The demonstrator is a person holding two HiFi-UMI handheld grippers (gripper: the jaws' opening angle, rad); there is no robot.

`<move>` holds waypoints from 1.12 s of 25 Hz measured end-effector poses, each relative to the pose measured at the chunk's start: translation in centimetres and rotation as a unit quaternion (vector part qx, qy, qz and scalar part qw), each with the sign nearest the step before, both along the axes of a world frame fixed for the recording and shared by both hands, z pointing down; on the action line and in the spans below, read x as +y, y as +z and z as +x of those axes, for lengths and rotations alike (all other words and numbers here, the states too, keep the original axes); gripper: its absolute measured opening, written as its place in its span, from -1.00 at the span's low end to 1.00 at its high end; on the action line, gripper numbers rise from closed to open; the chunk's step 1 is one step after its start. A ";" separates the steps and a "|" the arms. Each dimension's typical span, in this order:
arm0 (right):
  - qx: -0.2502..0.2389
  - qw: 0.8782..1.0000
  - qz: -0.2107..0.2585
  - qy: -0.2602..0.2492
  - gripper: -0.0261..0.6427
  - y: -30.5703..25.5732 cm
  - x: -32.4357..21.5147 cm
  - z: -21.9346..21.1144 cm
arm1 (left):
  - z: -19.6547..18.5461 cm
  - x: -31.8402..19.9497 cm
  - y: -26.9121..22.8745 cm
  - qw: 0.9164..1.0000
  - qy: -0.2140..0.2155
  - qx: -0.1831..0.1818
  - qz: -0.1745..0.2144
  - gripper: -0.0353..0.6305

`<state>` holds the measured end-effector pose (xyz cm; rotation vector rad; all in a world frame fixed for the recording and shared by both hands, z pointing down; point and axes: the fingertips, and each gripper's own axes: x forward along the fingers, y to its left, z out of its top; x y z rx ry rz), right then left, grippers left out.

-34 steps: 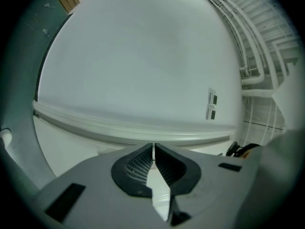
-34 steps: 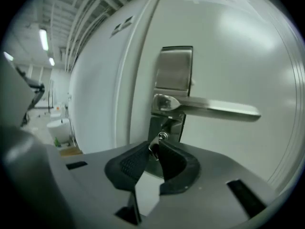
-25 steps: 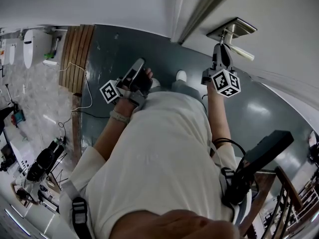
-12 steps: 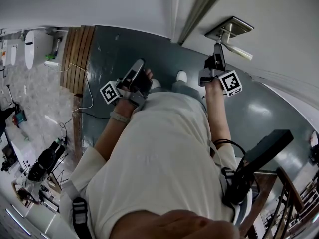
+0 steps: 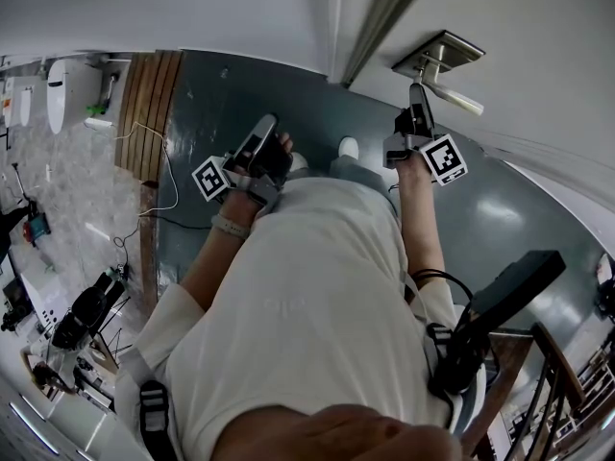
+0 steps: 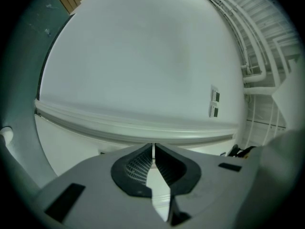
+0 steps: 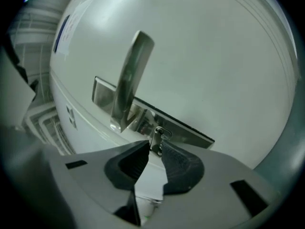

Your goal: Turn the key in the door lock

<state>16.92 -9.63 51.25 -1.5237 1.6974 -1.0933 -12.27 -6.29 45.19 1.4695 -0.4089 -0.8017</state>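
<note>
One key [image 7: 156, 138] sits in the door's lock, pinched by the right gripper [image 7: 153, 149].
It sticks out of the metal lock plate [image 7: 188, 131] just beside the lever handle [image 7: 131, 80] on the white door [image 7: 214, 56]; the right jaws clamp its head and have just eased slightly wider about it. The left gripper [image 6: 153, 152] is well apart from the lock, its jaws pressed together on nothing.

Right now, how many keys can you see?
1. The key sticks out of the lock plate, near the base of the handle. No other shows, though more could be hidden.
</note>
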 end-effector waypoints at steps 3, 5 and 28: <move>0.178 0.982 -0.021 -0.055 -0.62 -0.6 0.7 -1.2 | -0.2 -0.1 0.0 1.000 -0.004 0.006 -0.002 -0.87; 0.367 0.925 -0.038 -0.090 -0.60 -0.8 1.4 -2.0 | -0.6 -0.2 0.0 1.000 -0.007 0.014 -0.006 -0.87; 0.798 0.579 -0.035 -0.164 -0.60 -5.9 8.9 -9.7 | -1.6 4.4 -1.2 0.997 0.052 0.050 0.040 -0.87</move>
